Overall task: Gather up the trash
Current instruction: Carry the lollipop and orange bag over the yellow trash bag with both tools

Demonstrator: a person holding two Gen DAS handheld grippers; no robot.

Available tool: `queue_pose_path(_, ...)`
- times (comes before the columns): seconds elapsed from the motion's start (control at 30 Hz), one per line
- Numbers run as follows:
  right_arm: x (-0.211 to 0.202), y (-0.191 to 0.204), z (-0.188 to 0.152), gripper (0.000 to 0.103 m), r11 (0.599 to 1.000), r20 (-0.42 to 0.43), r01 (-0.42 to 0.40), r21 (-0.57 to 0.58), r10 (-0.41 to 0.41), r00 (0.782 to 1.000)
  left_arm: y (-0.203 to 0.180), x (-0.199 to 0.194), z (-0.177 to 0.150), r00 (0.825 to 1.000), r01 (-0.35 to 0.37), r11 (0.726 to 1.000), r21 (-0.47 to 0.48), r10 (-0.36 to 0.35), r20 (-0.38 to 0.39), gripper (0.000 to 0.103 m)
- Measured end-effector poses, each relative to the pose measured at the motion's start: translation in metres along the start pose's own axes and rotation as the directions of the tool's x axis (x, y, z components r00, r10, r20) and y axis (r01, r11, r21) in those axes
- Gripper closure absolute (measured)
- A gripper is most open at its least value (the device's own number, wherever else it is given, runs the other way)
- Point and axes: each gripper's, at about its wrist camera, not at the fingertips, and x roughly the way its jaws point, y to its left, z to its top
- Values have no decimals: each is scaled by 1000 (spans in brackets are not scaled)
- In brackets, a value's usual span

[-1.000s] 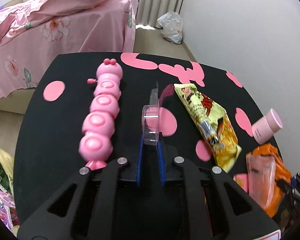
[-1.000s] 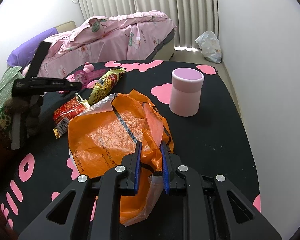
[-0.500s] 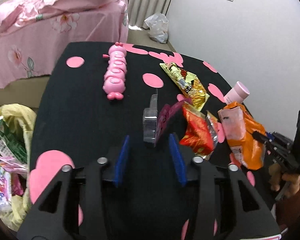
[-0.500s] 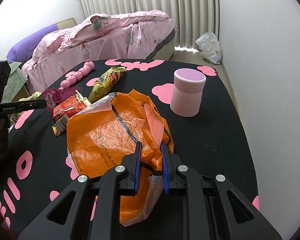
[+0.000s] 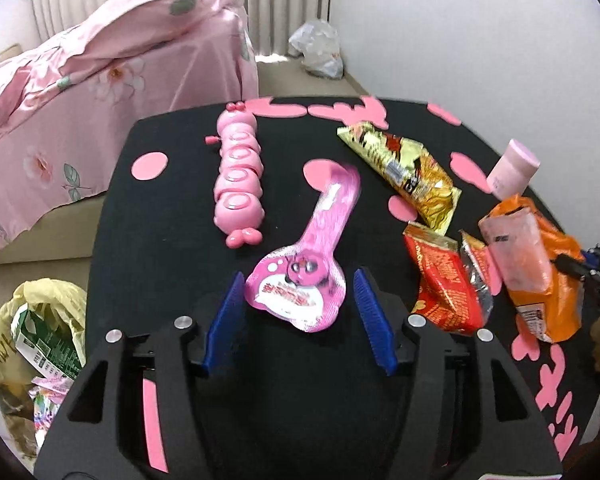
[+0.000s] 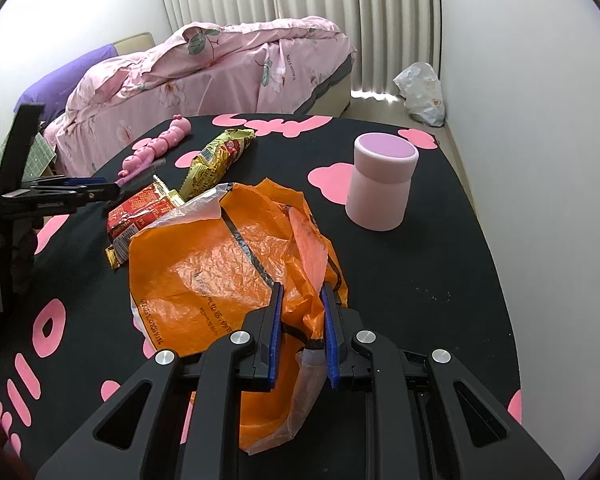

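Note:
A pink toy blister pack (image 5: 312,256) lies flat on the black table (image 5: 160,240), its wide end between my open left gripper's (image 5: 298,312) blue pads (image 5: 226,314); nothing is gripped. A red snack wrapper (image 5: 444,280) and a yellow snack wrapper (image 5: 404,172) lie to the right. My right gripper (image 6: 302,320) is shut on the orange plastic bag (image 6: 228,264), whose mouth faces the red wrapper (image 6: 144,208) and yellow wrapper (image 6: 216,156). The left gripper (image 6: 80,192) shows at the left of the right wrist view.
A pink caterpillar toy (image 5: 238,176) lies left of the pack. A pink cylinder jar (image 6: 382,184) stands at the right. A yellowish trash bag (image 5: 36,344) sits on the floor left of the table. A pink bed (image 6: 212,68) stands behind.
My left gripper opened and let go of the blister pack, which now lies flat on the table. The left gripper pulled back. The right gripper has kept still on the bag.

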Motion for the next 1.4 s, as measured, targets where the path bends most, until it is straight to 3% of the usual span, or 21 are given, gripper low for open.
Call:
queue_pose_path(0.1, 0, 0, 0, 85, 1000, 0, -1, 0, 1, 1000, 1, 7, 1, 1000, -7, 1000, -21, 7, -29, 55)
queue_pose_path(0.3, 1, 0, 0, 85, 1000, 1, -8, 6, 8, 1000, 7, 5, -1, 1000, -10, 999, -52, 9, -22, 83)
queue_pose_path(0.7, -11, -1, 1, 85, 997, 58, -64, 42, 61, 996, 12, -35, -12, 996, 66, 994, -91, -60, 65, 85)
queue_pose_path(0.9, -40, 14, 26, 85, 998, 146, -58, -5, 58, 987, 17, -80, -18, 987, 81, 993, -89, -67, 149, 85)
queue_pose_path(1.07, -58, 50, 63, 85, 989, 208, -63, -135, 91, 974, 33, -123, -24, 971, 78, 991, -112, -49, 235, 85)
queue_pose_path(1.2, -58, 93, 95, 85, 967, 226, -117, -227, 169, 959, 56, -160, -36, 954, 52, 988, -148, -5, 299, 85)
queue_pose_path(1.4, -45, 172, 124, 85, 911, 208, -189, -366, 278, 938, 105, -196, -63, 941, -5, 970, -243, 87, 327, 85)
